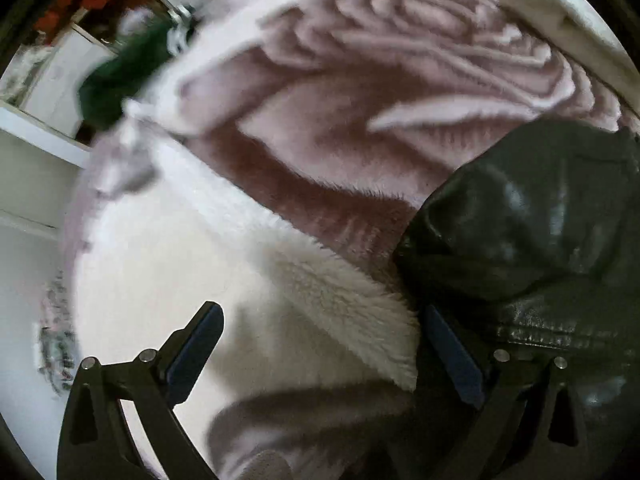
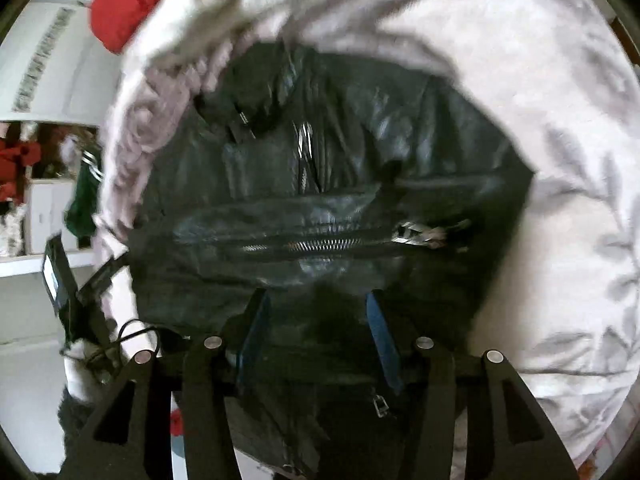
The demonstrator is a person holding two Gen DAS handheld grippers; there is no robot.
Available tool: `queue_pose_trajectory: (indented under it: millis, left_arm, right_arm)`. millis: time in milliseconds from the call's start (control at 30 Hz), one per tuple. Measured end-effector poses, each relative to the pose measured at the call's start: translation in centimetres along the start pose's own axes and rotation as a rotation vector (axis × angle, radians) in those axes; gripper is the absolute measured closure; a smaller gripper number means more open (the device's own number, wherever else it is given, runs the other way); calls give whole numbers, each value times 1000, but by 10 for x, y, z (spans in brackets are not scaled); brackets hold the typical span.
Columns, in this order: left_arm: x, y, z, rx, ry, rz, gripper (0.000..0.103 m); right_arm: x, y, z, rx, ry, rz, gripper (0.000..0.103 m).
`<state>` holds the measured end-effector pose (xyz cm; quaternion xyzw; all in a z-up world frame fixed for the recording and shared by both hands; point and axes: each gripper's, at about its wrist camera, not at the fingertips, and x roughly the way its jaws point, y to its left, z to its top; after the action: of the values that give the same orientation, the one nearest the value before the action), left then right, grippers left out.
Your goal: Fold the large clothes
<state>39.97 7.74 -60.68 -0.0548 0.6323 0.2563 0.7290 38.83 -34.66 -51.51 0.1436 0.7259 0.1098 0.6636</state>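
Leather jacket (image 2: 320, 184) on bed, right gripper (image 2: 316, 336) over it, fingers apart.

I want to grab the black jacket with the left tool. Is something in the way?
Nothing visible blocks it. The left tool is open over fluffy white fleece, and the shiny black leather jacket lies right beside its right-hand finger. Whether that finger touches the jacket cannot be told.

Jacket (image 2: 340, 200) on blanket (image 2: 560, 160)
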Motion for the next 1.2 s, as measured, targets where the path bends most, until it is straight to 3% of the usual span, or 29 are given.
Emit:
queue_pose_trajectory:
  millis: [67,200,367,500,700,833,933,1067,1200]
  left_arm:
    - [1,11,5,-16,21,-64,0]
    - [-30,22,4,6,-25,-69,0]
    - [-94,14,-20,42,-139,-108,0]
    - [-137,-13,-59,129,-171,-154,0]
    - [-162,-101,-167,305,-28,-286,0]
    - [-170,-182,-259,404,90,-292,0]
    - [-170,-226,-303,451,148,-265,0]
    - [-161,-266,-338,435,223,-223,1]
    - [-152,-289,-351,414,232,-173,1]
  right_arm:
    - [25,-2,2,9,53,-47,54]
    - [22,4,4,22,75,-78,54]
    - [-27,-6,-6,120,71,18,51]
    - [-74,-35,-33,166,58,57,47]
    - [-109,-108,-85,212,101,37,46]
    - [-110,-165,-107,221,140,29,46]
    - [-109,-197,-112,214,148,38,46]
    - [-110,-221,-111,176,156,32,46]
    - [-109,-231,-108,128,172,22,46]
